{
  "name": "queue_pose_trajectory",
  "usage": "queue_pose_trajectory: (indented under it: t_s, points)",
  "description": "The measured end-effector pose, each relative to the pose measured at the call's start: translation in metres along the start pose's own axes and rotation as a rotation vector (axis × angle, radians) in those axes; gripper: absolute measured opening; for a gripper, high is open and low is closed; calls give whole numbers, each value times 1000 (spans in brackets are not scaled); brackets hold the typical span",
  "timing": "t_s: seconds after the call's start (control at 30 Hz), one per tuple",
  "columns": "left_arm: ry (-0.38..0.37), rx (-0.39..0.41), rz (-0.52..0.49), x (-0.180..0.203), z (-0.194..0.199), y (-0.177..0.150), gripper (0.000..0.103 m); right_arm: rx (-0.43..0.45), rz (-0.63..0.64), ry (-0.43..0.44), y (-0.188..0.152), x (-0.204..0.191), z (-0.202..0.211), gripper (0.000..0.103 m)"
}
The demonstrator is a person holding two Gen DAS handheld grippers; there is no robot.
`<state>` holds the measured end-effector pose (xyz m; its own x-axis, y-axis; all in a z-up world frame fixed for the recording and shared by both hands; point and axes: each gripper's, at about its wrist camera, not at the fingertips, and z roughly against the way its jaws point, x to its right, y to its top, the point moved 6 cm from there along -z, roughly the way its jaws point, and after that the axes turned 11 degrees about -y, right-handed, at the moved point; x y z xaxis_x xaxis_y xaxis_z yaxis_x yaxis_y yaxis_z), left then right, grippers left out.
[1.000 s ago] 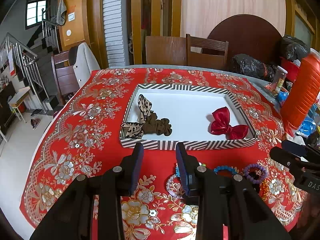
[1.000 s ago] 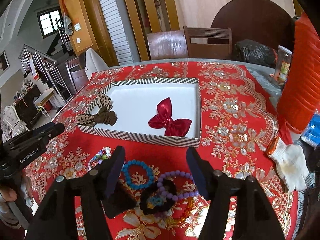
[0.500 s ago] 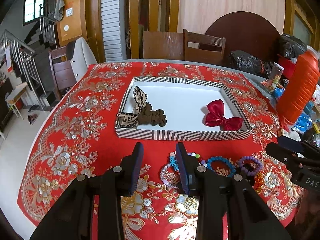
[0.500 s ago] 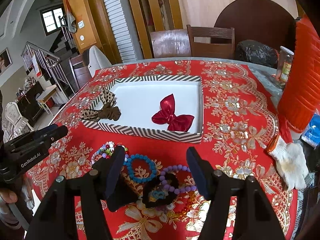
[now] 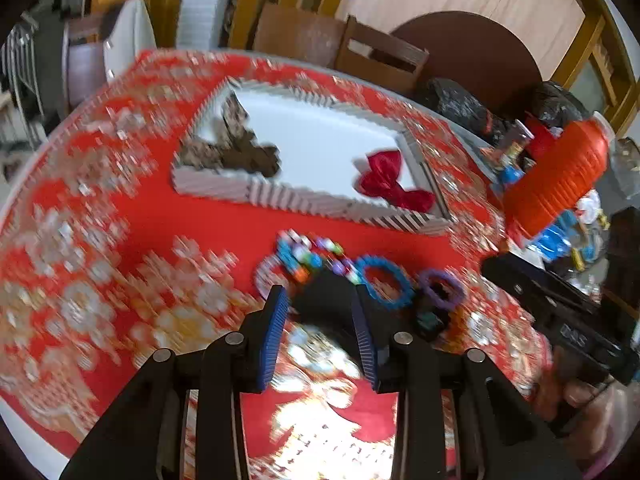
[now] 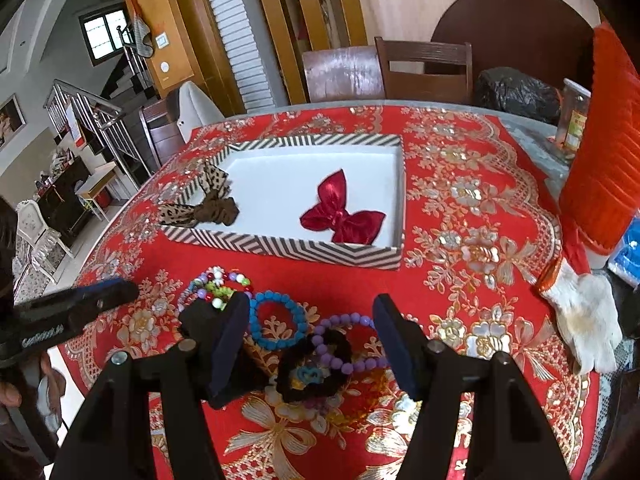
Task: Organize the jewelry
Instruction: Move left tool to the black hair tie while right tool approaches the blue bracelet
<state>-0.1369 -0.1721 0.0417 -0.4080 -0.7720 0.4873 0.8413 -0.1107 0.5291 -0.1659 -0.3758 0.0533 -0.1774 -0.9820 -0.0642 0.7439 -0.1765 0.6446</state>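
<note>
Both tongs, left (image 5: 320,300) and right (image 6: 308,320), agape and empty above bracelets (image 6: 279,320) before striped box (image 6: 288,248).

- Left gripper (image 5: 320,296), near and left, tilts down; jaws apart, nothing pressed between them.
- Right gripper (image 6: 310,308), near and right, tilts down; jaws wide apart, holding nothing.
</note>
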Motion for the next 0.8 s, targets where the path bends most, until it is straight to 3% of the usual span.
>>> queue_pose_trajectory:
  t_s: [0.3,0.57,0.7,0.73,0.77,0.8]
  points:
    - [-98,-61,123,19,-35,-23,30,-23,-17,11,-3,6,-5,67]
    - [-13,-51,143,18,-61,-22,30,-43,-40,19,-7,14,-10,67]
    - [-5,-63,132,15,-70,-22,29,-55,-36,25,-9,12,-15,67]
    - [-2,-63,119,15,-70,-22,26,-61,-28,27,-10,10,-17,67]
    - [3,-60,112,14,-68,-22,13,-64,-21,29,-10,8,-18,67]
    - [13,-59,99,11,-66,-21,7,-66,-9,31,-11,5,-20,67]
